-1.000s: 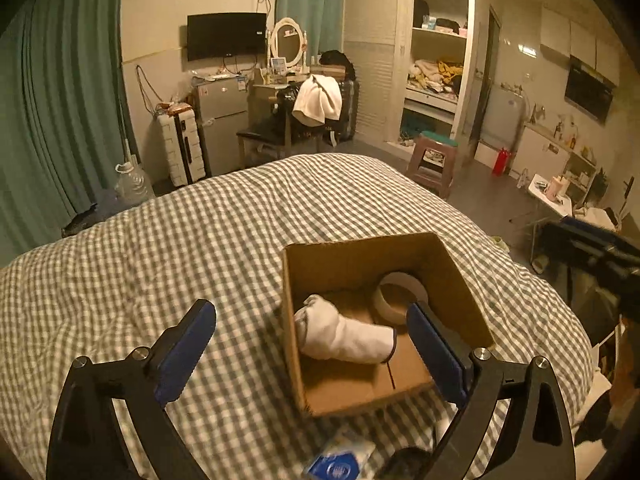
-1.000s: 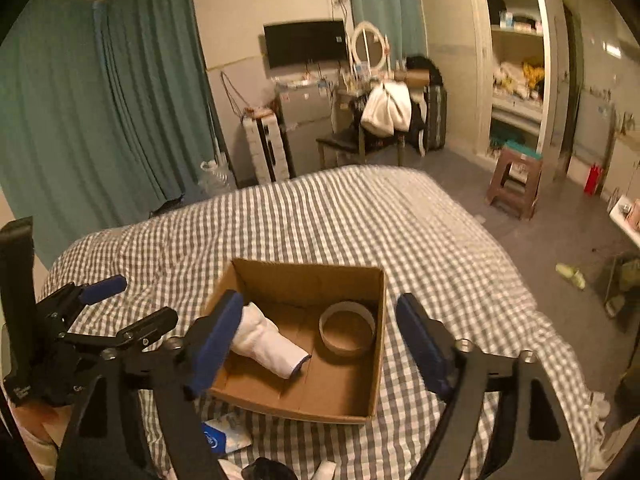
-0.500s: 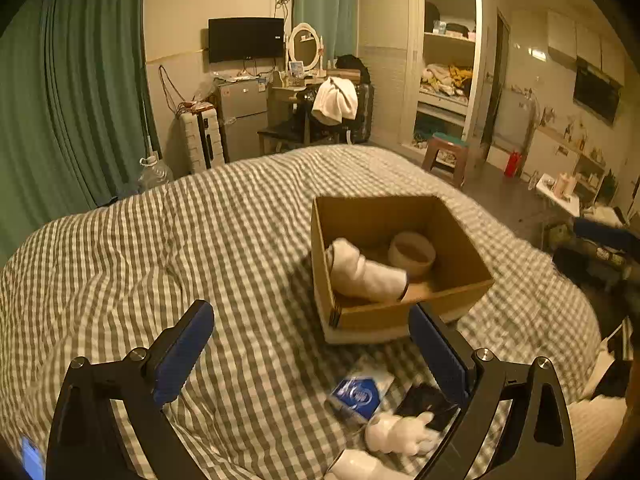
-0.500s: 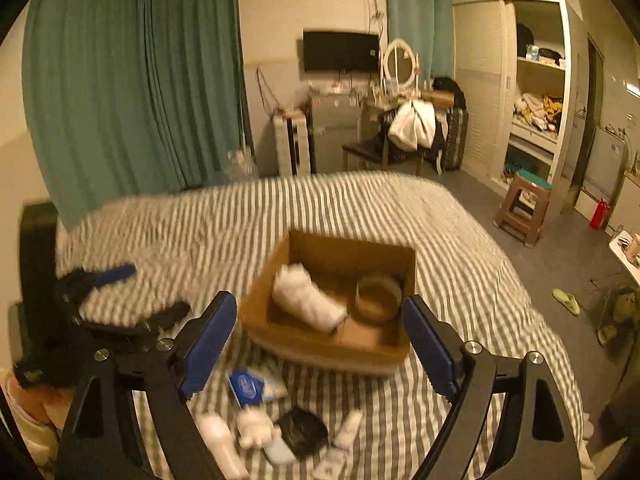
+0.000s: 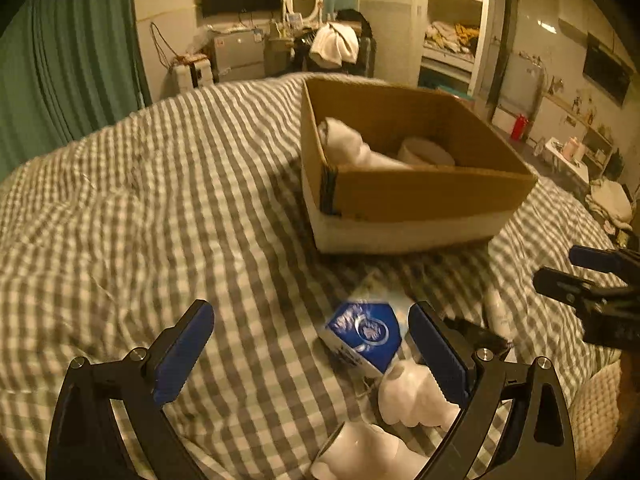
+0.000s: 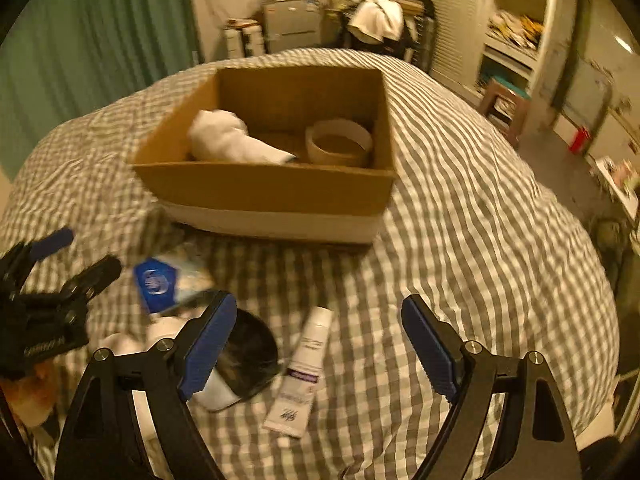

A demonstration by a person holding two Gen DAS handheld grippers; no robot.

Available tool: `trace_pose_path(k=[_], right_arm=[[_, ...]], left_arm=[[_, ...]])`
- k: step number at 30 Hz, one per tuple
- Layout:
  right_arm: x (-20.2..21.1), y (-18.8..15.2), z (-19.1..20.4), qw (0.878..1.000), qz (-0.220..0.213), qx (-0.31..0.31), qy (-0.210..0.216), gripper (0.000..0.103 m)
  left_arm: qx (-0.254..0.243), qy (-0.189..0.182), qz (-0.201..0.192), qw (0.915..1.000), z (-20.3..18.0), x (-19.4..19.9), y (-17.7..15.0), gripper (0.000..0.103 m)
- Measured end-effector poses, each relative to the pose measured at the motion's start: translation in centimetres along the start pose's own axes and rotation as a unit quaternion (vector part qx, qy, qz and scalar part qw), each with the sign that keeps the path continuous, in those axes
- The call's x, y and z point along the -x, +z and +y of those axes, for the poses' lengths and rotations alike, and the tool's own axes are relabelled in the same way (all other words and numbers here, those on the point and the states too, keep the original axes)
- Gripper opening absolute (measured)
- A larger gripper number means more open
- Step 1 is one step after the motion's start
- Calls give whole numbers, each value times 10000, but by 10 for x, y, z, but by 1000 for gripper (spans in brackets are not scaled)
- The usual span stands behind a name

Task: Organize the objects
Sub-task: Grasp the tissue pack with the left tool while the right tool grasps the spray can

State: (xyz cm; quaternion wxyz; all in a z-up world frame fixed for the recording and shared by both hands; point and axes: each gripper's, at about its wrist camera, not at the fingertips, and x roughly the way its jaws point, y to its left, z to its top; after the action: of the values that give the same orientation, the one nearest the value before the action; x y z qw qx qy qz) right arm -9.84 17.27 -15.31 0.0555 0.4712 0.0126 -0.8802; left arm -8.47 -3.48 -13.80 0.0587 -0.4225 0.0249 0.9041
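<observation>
An open cardboard box (image 5: 420, 196) (image 6: 272, 192) stands on the checked bed and holds a rolled white sock (image 6: 228, 142) and a tape roll (image 6: 340, 144). In front of it lie a blue packet (image 5: 362, 332) (image 6: 156, 284), white soft items (image 5: 416, 400), a white tube (image 6: 304, 368) and a dark round item (image 6: 248, 356). My left gripper (image 5: 312, 356) is open and empty, low over the bed beside the blue packet. My right gripper (image 6: 316, 344) is open and empty above the tube.
The checked bedcover (image 5: 160, 200) spreads wide to the left. The bed edge drops off at the right (image 6: 580, 280). A green curtain (image 5: 60, 80), a wardrobe (image 5: 452, 28) and a stool (image 6: 504, 100) stand beyond the bed.
Both grippers have pulled back from the box and dropped low toward the loose items in front of it. The box now sits farther ahead. Both stay open.
</observation>
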Motion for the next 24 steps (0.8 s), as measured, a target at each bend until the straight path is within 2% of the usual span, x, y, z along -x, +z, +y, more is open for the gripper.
trace_pose_path(k=[7, 12, 14, 18, 24], right_arm=[[-49, -14, -19, 9982, 547, -227, -10, 85], [-67, -20, -21, 9974, 696, -192, 36, 82], [-73, -23, -18, 9967, 801, -97, 78, 74], [-78, -25, -11, 9962, 868, 114, -22, 69], [-78, -27, -4, 9955, 841, 395, -179, 53]], left_arm=[[-243, -236, 283, 9990, -9, -22, -9, 100], [-473, -328, 536, 9969, -21, -40, -11, 100], [-534, -328, 621, 9961, -25, -47, -10, 100], [-463, -464, 737, 9951, -26, -61, -8, 100], [-413, -403, 807, 9951, -27, -75, -5, 100]])
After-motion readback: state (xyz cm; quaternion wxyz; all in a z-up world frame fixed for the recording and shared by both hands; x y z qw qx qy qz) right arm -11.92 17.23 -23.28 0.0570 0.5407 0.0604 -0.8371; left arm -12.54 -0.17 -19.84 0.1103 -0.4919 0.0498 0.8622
